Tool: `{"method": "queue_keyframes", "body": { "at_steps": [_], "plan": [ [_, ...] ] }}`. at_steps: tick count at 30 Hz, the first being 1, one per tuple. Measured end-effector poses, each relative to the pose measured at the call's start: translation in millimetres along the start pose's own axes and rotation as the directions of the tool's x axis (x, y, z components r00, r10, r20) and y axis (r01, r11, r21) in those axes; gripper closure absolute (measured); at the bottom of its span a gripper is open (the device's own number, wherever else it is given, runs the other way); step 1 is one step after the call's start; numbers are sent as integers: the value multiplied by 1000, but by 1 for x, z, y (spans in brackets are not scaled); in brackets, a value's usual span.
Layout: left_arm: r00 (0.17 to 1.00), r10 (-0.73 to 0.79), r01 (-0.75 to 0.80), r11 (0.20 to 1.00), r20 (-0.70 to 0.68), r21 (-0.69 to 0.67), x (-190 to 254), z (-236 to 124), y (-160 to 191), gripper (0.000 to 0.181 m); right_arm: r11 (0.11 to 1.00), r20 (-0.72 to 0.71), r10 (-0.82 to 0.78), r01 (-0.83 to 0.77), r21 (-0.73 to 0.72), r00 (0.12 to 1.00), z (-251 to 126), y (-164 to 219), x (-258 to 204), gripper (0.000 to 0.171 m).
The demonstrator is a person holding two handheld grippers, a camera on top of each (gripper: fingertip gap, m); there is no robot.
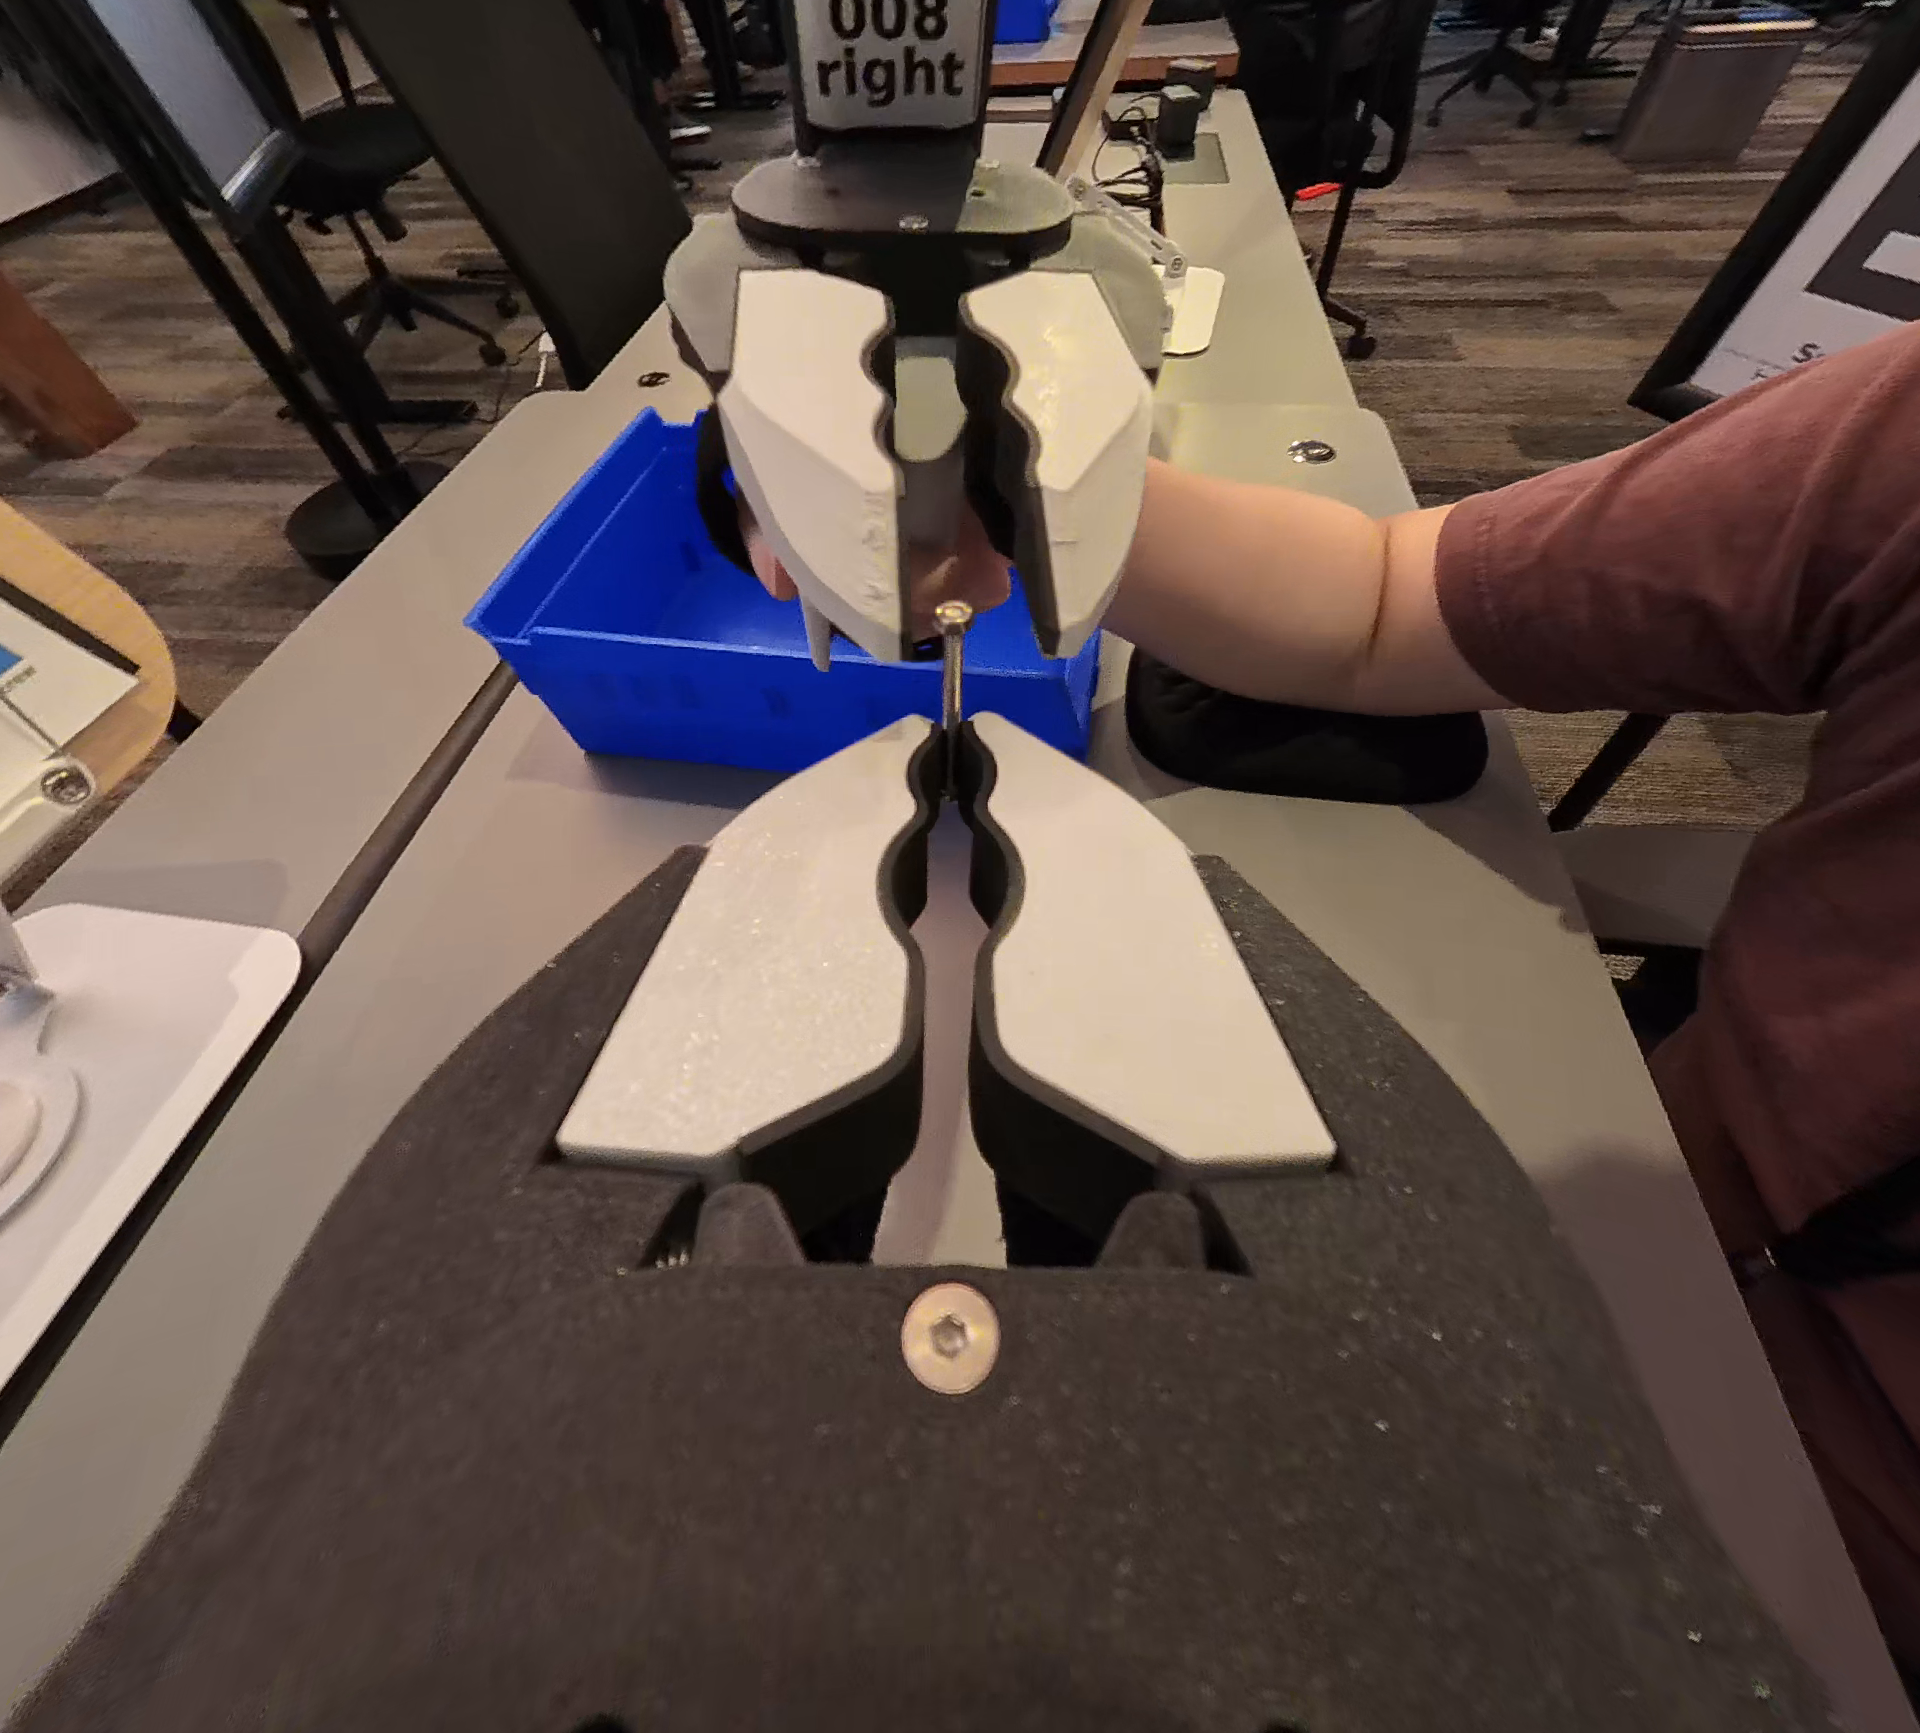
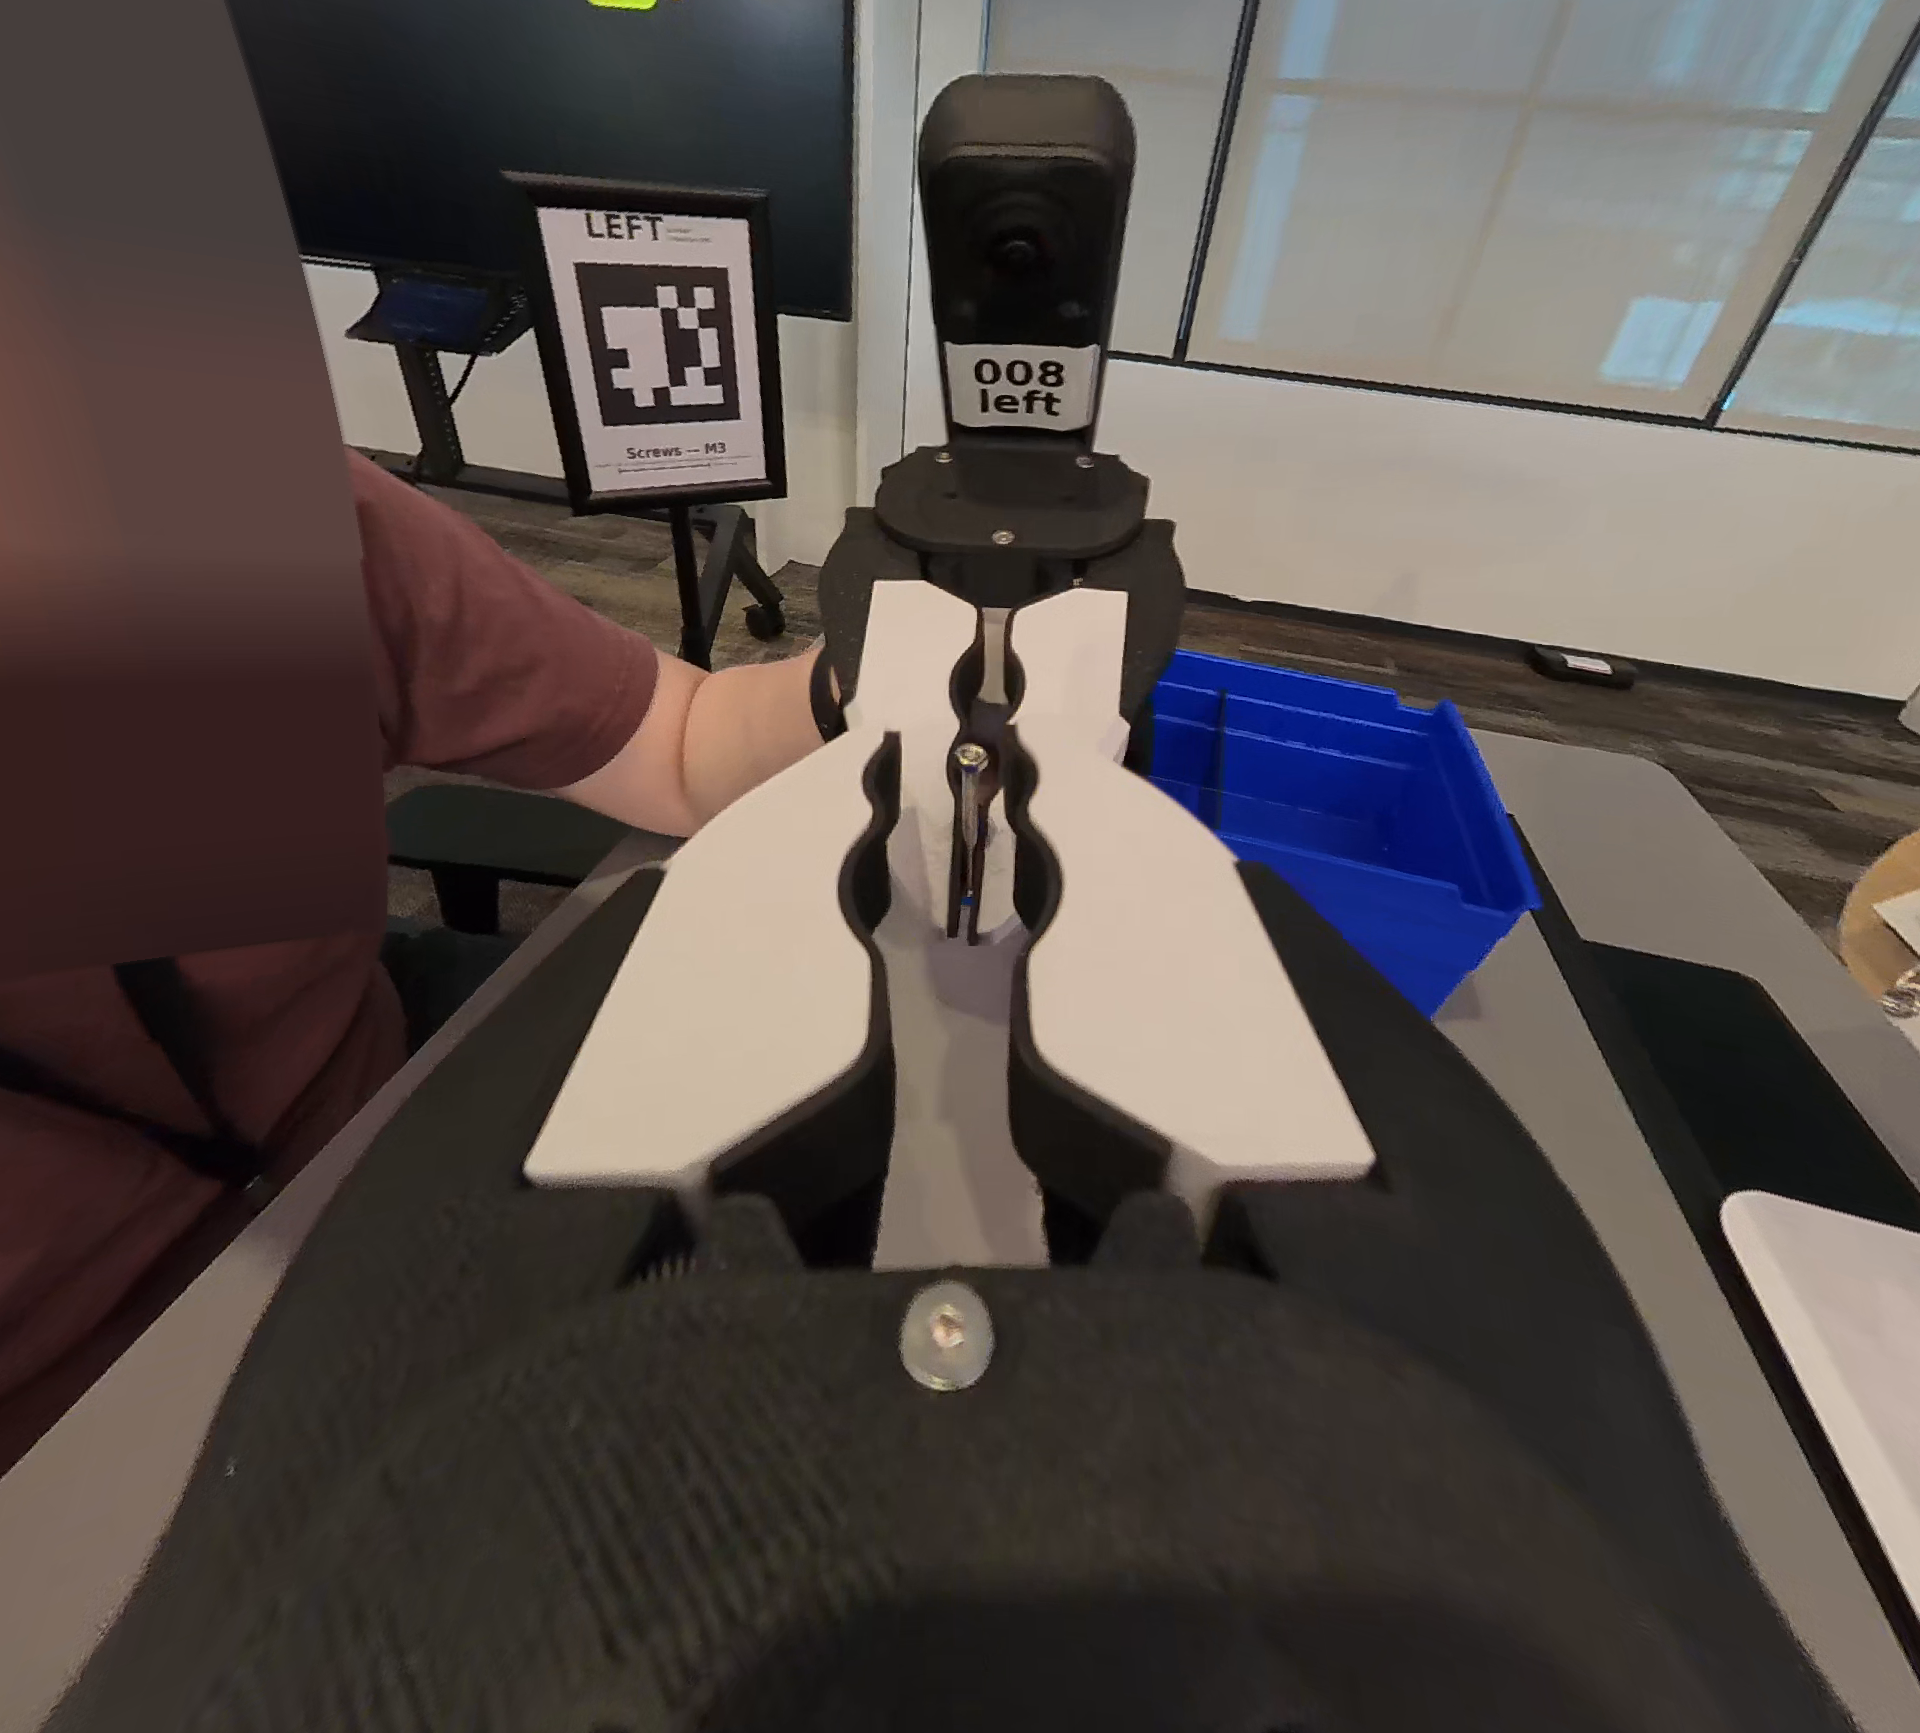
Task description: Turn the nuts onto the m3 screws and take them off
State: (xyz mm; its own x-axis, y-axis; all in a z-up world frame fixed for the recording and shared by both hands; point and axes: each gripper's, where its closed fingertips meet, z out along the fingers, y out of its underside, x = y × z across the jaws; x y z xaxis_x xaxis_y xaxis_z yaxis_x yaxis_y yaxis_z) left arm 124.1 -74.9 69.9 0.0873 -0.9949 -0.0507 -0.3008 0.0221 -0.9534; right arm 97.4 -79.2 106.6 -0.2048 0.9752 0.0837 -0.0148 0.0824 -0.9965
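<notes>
The screw (image 1: 951, 696) stands between my two tools, its shank pinched at the very tips of my left gripper (image 1: 953, 753), whose jaws are pressed together on it. At the far, free end sits a small bright piece that I take for the nut (image 1: 953, 613), though it could be the screw's head; I cannot tell which at this size. From my right wrist view the same screw (image 2: 969, 800) runs toward me, bright end nearest.

My right gripper (image 1: 961, 644) faces it head-on, jaws spread, the fingertips on either side of that bright end and seemingly not yet touching it. Whether the nut is going on or coming off I cannot judge.

So I read this as the moment before gripping for a turn. Next I must close my right jaws squarely on the end piece, stay in line with the shank, and twist while my left holds firm.

Behind and below lies the blue bin (image 1: 665, 644) on the grey desk (image 1: 1299, 873).
</notes>
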Motion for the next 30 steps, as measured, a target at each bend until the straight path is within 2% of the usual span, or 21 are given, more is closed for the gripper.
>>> {"method": "queue_keyframes", "body": {
  "at_steps": [8,22,27,30],
  "plan": [
    [999,8,-7,1000,-47,19,10,2,-4,180,999,70,24,-27,33,997,-3,-4,-8,163],
    [1000,14,-14,1000,24,-10,-1,1,0,180,999,-9,25,-25,-25,1000,-2,2,2,165],
    [1000,-5,5,1000,27,-2,-3,-1,0,180,1000,-47,-20,19,-17,999,-4,0,6,153],
    [1000,-6,6,1000,23,-2,-3,0,0,180,1000,-44,-24,24,0,999,-5,-3,5,152]
  ]
}}
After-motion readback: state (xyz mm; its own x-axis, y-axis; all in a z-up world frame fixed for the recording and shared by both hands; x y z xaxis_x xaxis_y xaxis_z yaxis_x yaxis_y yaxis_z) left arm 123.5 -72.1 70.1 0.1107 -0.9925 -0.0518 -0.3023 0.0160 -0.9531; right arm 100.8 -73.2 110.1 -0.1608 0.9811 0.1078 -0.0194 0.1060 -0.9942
